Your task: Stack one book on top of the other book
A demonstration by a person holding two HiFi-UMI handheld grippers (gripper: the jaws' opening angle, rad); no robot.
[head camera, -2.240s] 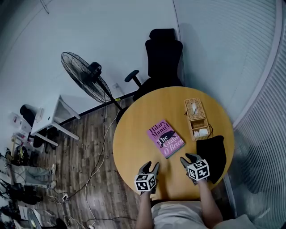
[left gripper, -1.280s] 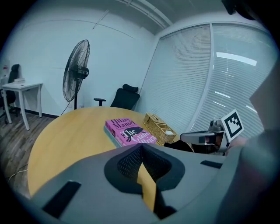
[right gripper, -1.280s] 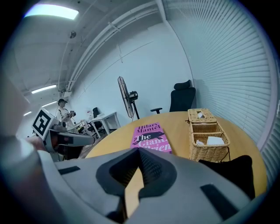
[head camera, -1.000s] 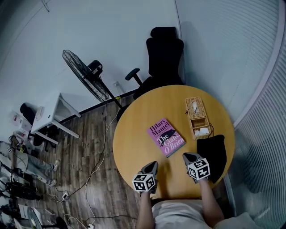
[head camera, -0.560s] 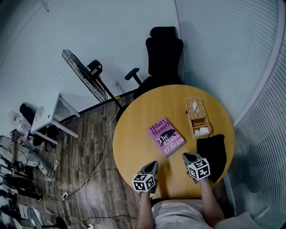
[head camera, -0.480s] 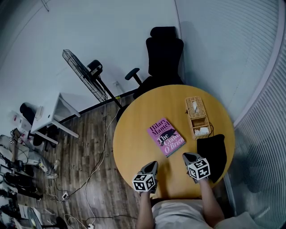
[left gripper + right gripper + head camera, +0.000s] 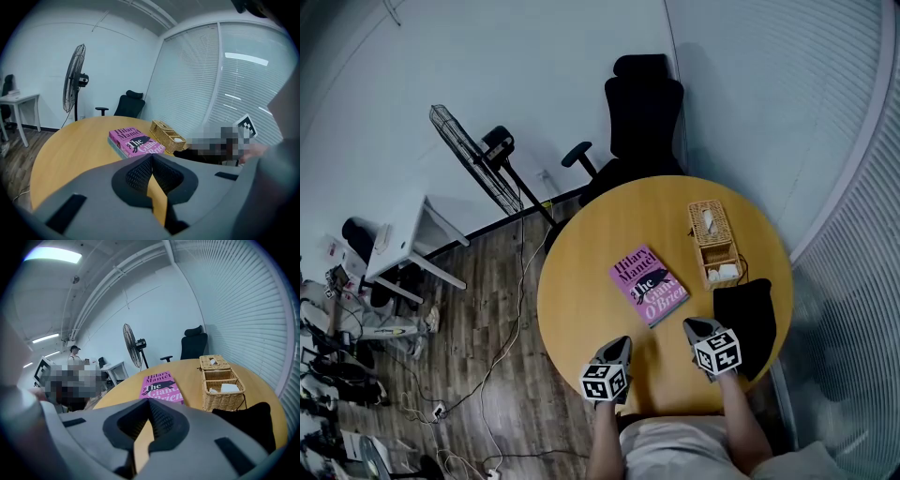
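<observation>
A pink book [image 7: 649, 286] lies flat in the middle of the round wooden table [image 7: 581, 281]. A teal edge shows under it in the left gripper view, where the pink book [image 7: 136, 142] rests squarely on a second book [image 7: 116, 146]. My left gripper [image 7: 621, 345] hovers near the table's front edge, short of the books, shut and empty. My right gripper [image 7: 695, 328] sits beside it to the right, also shut with nothing held. The left gripper [image 7: 151, 159] and the right gripper [image 7: 149, 408] both point toward the pink book [image 7: 161, 386].
A wicker basket [image 7: 713, 245] stands right of the books, with a black cloth [image 7: 745, 323] in front of it near my right gripper. A black office chair [image 7: 642, 117] is behind the table; a floor fan [image 7: 473, 159] and a white desk [image 7: 417, 244] stand left.
Both grippers keep their places near the front edge; the left one looks slightly rolled compared with the earliest frame. The books have not moved.
</observation>
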